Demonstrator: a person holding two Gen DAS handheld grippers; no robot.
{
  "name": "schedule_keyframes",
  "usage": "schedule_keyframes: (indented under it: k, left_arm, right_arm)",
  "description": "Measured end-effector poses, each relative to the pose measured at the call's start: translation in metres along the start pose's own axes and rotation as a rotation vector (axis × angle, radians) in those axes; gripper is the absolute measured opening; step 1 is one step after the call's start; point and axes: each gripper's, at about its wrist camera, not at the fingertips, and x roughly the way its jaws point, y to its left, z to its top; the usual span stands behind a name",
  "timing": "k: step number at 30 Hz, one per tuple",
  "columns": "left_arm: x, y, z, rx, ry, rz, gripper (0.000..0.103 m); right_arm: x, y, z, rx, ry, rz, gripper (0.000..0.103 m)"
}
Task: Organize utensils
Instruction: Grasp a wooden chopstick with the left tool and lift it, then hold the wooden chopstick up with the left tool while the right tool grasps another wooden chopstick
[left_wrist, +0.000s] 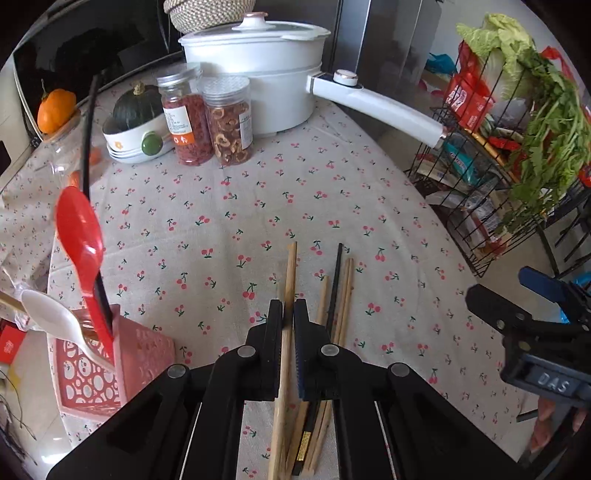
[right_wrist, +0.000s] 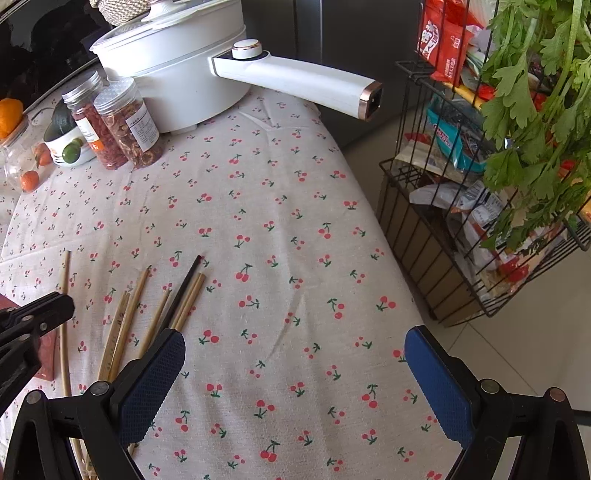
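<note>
My left gripper (left_wrist: 289, 308) is shut on a light wooden chopstick (left_wrist: 289, 273), which runs between its jaws just above the cherry-print tablecloth. Several more wooden chopsticks (left_wrist: 343, 291) and one black chopstick (left_wrist: 335, 284) lie beside it on the right. A pink utensil holder (left_wrist: 110, 365) at the left holds a red spoon (left_wrist: 79, 236), a white spoon (left_wrist: 51, 314) and a black chopstick. My right gripper (right_wrist: 293, 369) is open and empty over the cloth, with the loose chopsticks (right_wrist: 125, 321) to its left. The left gripper (right_wrist: 33, 321) shows at that view's left edge.
A white electric pot (left_wrist: 255, 70) with a long handle stands at the back, with two jars (left_wrist: 207, 118), a bowl holding a squash (left_wrist: 135, 125) and an orange nearby. A black wire rack (right_wrist: 480, 184) with snacks and greens stands off the table's right edge.
</note>
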Motion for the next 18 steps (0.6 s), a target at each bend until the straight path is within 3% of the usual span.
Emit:
schedule_keyframes:
  k: [11,18]
  left_arm:
    - [-0.105,0.033,-0.047,0.022,-0.154,-0.065,0.005]
    - [-0.128,0.071,-0.074,-0.016,-0.242,-0.07,0.005]
  right_arm:
    - [-0.003,0.023,-0.004,-0.022,-0.002,0.001,0.099]
    - [0.017,0.037,-0.005,-0.012,0.049,0.013,0.099]
